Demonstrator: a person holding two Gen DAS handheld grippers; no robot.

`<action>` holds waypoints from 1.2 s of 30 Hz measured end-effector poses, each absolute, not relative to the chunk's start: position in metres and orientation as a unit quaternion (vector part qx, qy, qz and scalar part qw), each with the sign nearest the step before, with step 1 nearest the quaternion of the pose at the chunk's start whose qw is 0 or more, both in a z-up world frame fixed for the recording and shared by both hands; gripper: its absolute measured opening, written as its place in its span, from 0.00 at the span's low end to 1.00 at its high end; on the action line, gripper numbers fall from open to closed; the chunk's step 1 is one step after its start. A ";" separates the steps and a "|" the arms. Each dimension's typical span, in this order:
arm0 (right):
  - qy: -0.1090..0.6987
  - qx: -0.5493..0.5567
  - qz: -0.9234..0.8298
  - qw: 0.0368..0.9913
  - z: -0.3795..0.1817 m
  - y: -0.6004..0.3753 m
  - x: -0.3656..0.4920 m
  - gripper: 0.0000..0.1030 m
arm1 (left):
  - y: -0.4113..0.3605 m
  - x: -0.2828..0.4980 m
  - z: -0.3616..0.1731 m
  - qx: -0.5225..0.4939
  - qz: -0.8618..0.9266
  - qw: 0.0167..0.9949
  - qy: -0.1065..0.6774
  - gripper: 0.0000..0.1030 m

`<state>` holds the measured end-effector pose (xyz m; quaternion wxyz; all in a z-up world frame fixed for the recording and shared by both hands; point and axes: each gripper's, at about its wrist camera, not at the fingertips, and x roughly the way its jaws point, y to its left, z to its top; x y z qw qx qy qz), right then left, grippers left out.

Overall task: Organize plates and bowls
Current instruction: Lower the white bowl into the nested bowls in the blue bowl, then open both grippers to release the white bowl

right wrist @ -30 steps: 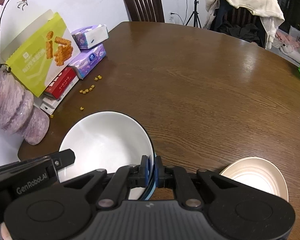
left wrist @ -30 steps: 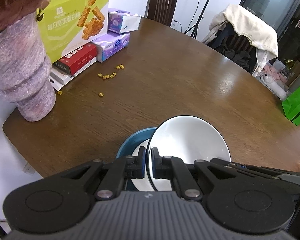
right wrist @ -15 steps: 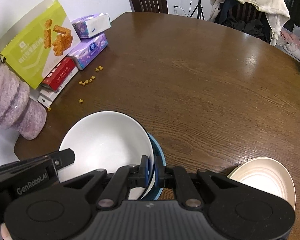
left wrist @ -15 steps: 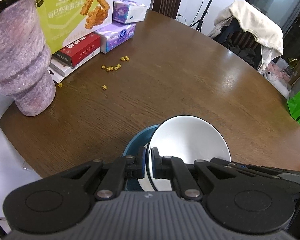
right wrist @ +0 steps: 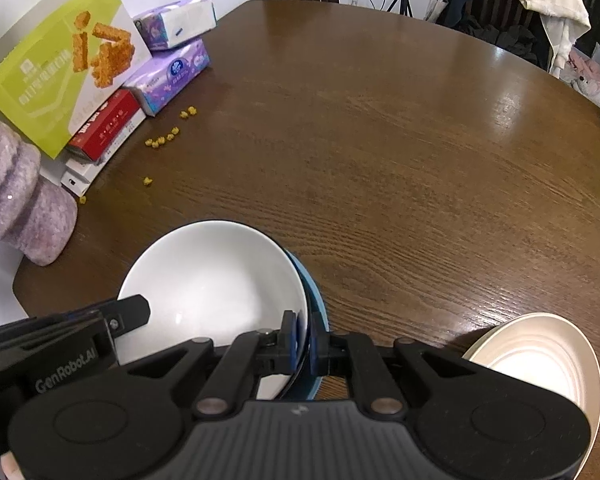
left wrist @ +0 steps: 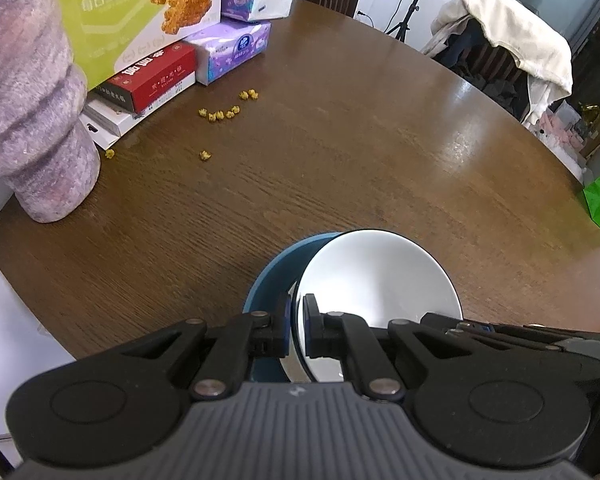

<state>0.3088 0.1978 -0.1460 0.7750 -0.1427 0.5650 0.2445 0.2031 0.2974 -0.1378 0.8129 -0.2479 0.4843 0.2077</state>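
- Wooden table [right wrist: 400, 168] lies bare ahead and right; its near-left edge is close beside the bowls.
- White bowl [right wrist: 216, 280], over the blue bowl [left wrist: 276, 272], is pinched at opposite rims by left gripper [left wrist: 296, 326] and right gripper [right wrist: 303, 340].
- Cream plate [right wrist: 540, 360] is cut off at the right.

purple vase [left wrist: 32, 120], green snack box [left wrist: 140, 12], 2 tissue packs [left wrist: 236, 46], yellow crumbs [left wrist: 220, 114], wooden table [left wrist: 340, 160]

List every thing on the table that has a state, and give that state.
white bowl: nested in blue bowl, rim gripped on both sides
blue bowl: under white bowl
left gripper: shut on white bowl
right gripper: shut on white bowl
cream plate: apart, ungripped
tissue pack: open, stacked
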 end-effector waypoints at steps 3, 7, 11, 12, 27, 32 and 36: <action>0.566 -0.148 0.246 0.773 -0.149 0.199 0.309 0.07 | 0.299 0.204 -0.141 -0.247 0.208 0.811 0.487 0.06; 0.563 -0.158 0.248 0.772 -0.153 0.202 0.309 0.07 | 0.300 0.205 -0.147 -0.246 0.205 0.809 0.492 0.06; 0.559 -0.169 0.254 0.771 -0.153 0.205 0.308 0.07 | 0.302 0.203 -0.152 -0.251 0.201 0.806 0.496 0.06; 0.558 -0.171 0.254 0.771 -0.153 0.205 0.308 0.07 | 0.301 0.203 -0.153 -0.251 0.200 0.806 0.497 0.06; 0.533 -0.228 0.261 0.772 -0.158 0.214 0.297 0.08 | 0.307 0.200 -0.156 -0.262 0.190 0.806 0.495 0.06; 0.539 -0.226 0.266 0.767 -0.159 0.215 0.299 0.15 | 0.308 0.199 -0.153 -0.263 0.181 0.810 0.492 0.06; 0.546 -0.209 0.273 0.764 -0.156 0.211 0.301 0.17 | 0.309 0.197 -0.147 -0.265 0.171 0.814 0.488 0.08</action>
